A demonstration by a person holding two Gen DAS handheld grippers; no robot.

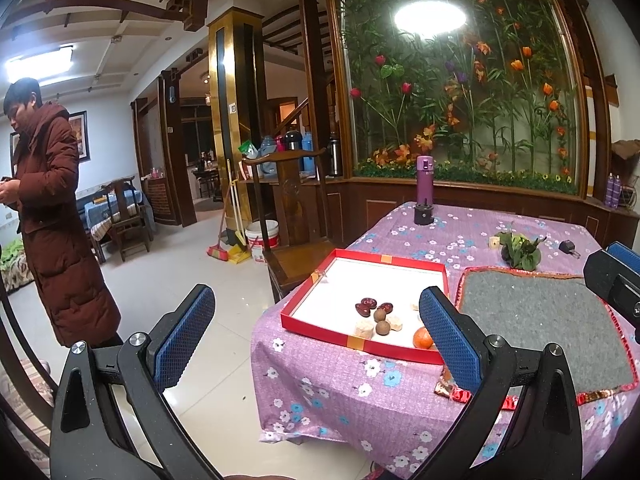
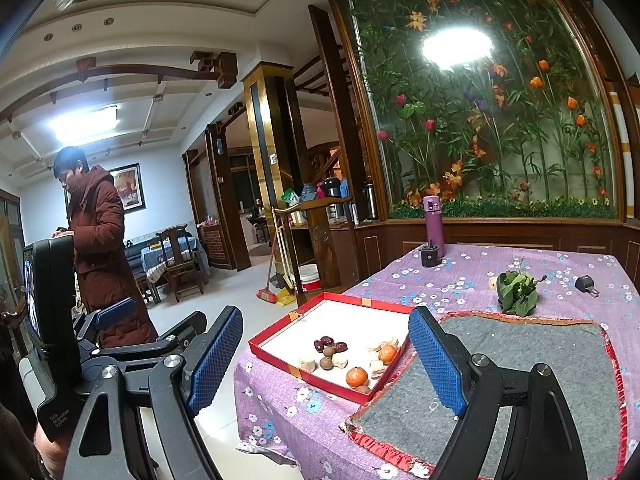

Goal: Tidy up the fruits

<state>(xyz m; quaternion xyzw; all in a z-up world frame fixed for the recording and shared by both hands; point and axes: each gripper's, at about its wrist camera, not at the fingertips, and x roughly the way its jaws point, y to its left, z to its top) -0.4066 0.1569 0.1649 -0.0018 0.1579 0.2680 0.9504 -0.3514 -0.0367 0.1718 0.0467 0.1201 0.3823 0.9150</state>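
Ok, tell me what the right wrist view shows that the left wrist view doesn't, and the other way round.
Only the right wrist view shows a second orange further back in the red tray, behind the nearer orange, and the left gripper at its left with a person's hand under it. Only the left wrist view shows two purple bottles on the ledge at far right. Both show the tray with dates, brown round fruits and pale pieces, the grey mat, the leafy bunch, the purple flask and a person in a dark red coat. Both jaws stand open, holding nothing.

Fruits in tray, mat right
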